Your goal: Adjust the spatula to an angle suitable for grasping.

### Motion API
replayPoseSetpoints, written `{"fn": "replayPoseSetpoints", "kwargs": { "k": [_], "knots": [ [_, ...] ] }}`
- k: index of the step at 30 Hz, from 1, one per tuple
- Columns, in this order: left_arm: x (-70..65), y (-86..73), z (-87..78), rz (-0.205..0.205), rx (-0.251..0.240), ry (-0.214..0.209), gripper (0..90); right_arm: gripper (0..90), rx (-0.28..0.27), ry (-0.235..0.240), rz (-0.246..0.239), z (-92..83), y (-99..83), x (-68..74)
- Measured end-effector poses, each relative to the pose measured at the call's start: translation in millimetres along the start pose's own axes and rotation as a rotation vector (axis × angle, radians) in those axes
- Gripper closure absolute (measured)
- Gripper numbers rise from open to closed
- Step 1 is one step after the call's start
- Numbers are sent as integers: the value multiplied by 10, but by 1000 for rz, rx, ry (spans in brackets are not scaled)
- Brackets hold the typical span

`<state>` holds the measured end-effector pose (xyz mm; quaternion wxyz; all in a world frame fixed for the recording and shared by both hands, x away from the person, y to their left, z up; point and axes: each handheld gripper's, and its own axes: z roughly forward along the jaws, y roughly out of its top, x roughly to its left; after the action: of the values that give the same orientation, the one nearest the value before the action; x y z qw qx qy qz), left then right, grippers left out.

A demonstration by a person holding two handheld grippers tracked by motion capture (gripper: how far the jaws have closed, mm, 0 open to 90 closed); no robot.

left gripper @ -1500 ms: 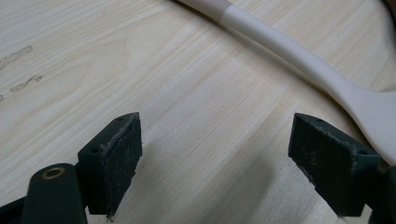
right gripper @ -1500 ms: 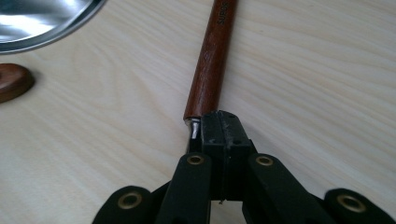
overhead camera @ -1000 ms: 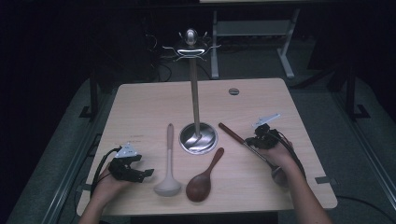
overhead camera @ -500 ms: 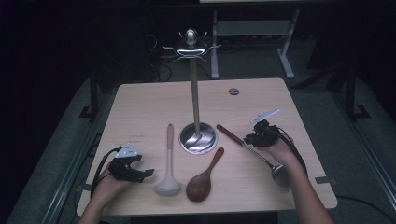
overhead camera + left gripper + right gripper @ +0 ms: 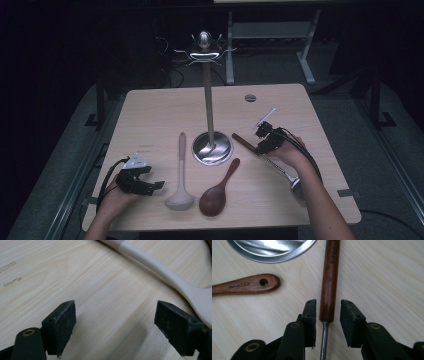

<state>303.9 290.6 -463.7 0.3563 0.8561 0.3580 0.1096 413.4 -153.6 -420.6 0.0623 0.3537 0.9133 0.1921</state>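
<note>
Wooden table (image 5: pixel 160 110) held a tall metal stand (image 5: pixel 208 100), with the brown-handled ladle (image 5: pixel 329 280) lying flat just right of its round base. My right gripper (image 5: pixel 327 315) had just been opening, the handle between its jaws but not squeezed. My left gripper (image 5: pixel 115 320) rested wide open beside a pale spoon (image 5: pixel 160 267).

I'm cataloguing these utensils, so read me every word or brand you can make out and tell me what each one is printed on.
"SUPOR" – along the dark wooden handle of the metal-shafted utensil, lying between the jaws of the right tool.
"MANCOOK" – on the handle of the brown wooden spoon, beside its hanging hole.
Faint marks on the table near the left tool are too smudged to read.
No lettering can be made out on the pale ladle or the stand's steel base.
</note>
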Motion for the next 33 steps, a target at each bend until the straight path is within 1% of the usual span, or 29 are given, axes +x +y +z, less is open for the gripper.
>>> {"fn": "replayPoseSetpoints", "kwargs": {
  "k": [2, 4, 5, 7, 8, 9, 10, 11, 12, 14, 17, 19, 20, 23, 24, 26, 29, 31, 32, 33],
  "knots": [
    [0, 0, 0, -1, -1, -1, 173, 659, 26, 3, 5, 36, 50, 11],
    [-1, 0, 0, -1, -1, -2, 173, 659, 36, 5, 4, 51, 67, 15],
    [0, 0, 2, 1, 0, -3, 173, 659, 67, -7, 3, 96, 106, 27],
    [-1, 1, 1, 2, 0, -3, 173, 659, 77, -10, 2, 107, 119, 32],
    [-3, 0, -1, -1, -2, -4, 173, 661, 99, -18, 0, 146, 149, 36],
    [-3, 0, -1, -1, -2, -4, 173, 661, 99, -18, 0, 146, 149, 36],
    [-3, -1, -3, -3, -2, -5, 173, 662, 116, -17, -7, 173, 172, 40],
    [0, -3, -3, -2, -3, -5, 173, 664, 127, -22, -8, 184, 182, 42],
    [3, -6, -4, -3, -3, -5, 173, 665, 132, -15, -4, 193, 189, 42],
    [7, -8, -6, -16, -12, -6, 173, 665, 151, -20, 2, 218, 198, 29],
    [16, -12, -13, -10, -11, -3, 173, 672, 166, -24, 2, 241, 210, 14],
    [27, -21, -16, -14, -12, -5, 173, 698, 177, -28, 2, 248, 217, 10],
    [27, -21, -16, -14, -12, -5, 173, 698, 188, -18, 10, 254, 221, 11],
    [33, -31, -21, -15, -17, -7, 173, 712, 196, -18, 4, 271, 233, 11],
    [33, -35, -22, -13, -15, -6, 173, 712, 206, -16, 9, 274, 240, 17],
    [36, -36, -24, -13, -11, -6, 173, 716, 215, -31, 7, 289, 249, 29],
    [31, -28, -26, -12, -15, -3, 173, 718, 213, -32, 17, 293, 246, 31],
    [13, -18, -22, -2, -5, -4, 173, 725, 215, -31, 19, 300, 243, 29],
    [5, -17, -16, -5, -5, -6, 173, 729, 213, -29, 25, 299, 240, 23],
    [-11, -10, -6, -10, -7, -6, 173, 735, 210, -20, 41, 295, 236, 11]
  ]
}}
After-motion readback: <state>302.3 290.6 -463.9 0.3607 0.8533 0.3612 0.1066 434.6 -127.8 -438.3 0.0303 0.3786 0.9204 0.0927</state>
